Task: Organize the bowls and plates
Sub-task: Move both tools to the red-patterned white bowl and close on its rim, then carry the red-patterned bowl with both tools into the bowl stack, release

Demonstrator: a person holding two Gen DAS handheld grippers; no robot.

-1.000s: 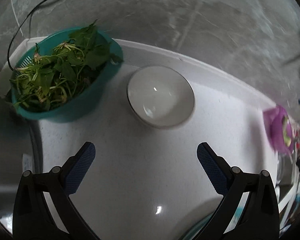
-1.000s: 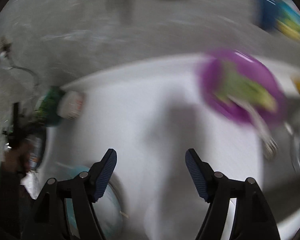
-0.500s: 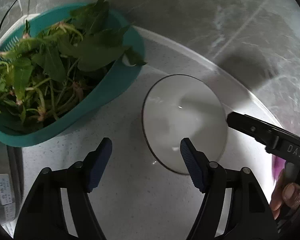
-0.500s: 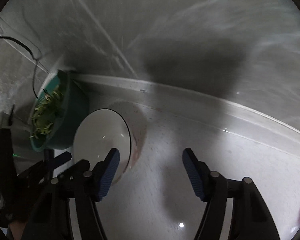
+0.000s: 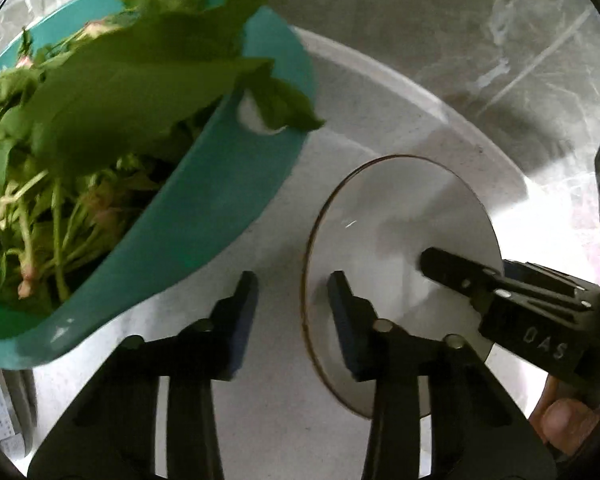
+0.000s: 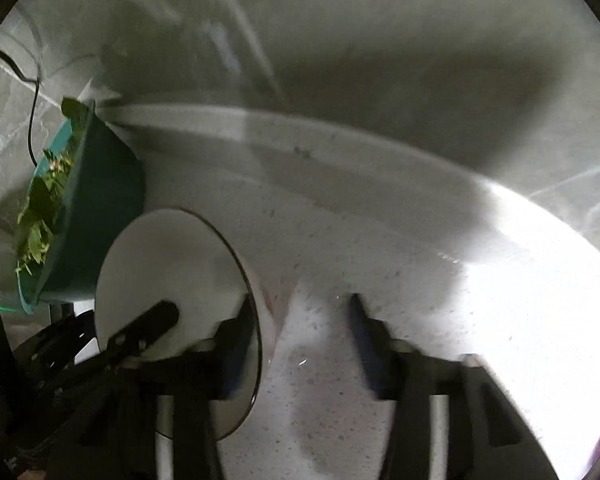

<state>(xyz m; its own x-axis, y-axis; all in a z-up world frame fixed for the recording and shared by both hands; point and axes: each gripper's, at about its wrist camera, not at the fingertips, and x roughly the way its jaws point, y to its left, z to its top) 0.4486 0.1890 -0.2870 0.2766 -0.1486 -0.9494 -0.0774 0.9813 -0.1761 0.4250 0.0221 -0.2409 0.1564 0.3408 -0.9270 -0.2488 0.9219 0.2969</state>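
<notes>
While both claws point steeply down at the pale speckled surface (image 5: 284,412), each straddles one side of the white bowl (image 5: 400,240). Nearest the left wrist camera, the left claw (image 5: 292,280) has just been closing: one blue-padded finger stands inside the bowl, the other outside on the bare surface, with the near-left rim between them. A gap shows between the pads and the rim, so it is not yet gripping and remains released. From the right wrist camera, the right claw (image 6: 298,306) has also just been closing; its left finger (image 6: 236,336) sits inside the bowl close against the wall, its right finger stands well out on the surface, and the jaws are wide apart, released, with the bowl's right rim between them. In the left view the right claw's black finger reaches into the bowl from the right, and a fingertip of the person's hand (image 5: 560,428) shows at the lower right edge. The bowl stands upright on the surface, just beside a teal colander (image 5: 228,208) heaped with leafy greens (image 5: 112,92). Beyond both, the surface ends at a raised pale edge against a grey marbled wall (image 5: 460,40); a thin black cable (image 6: 32,120) hangs by the colander
</notes>
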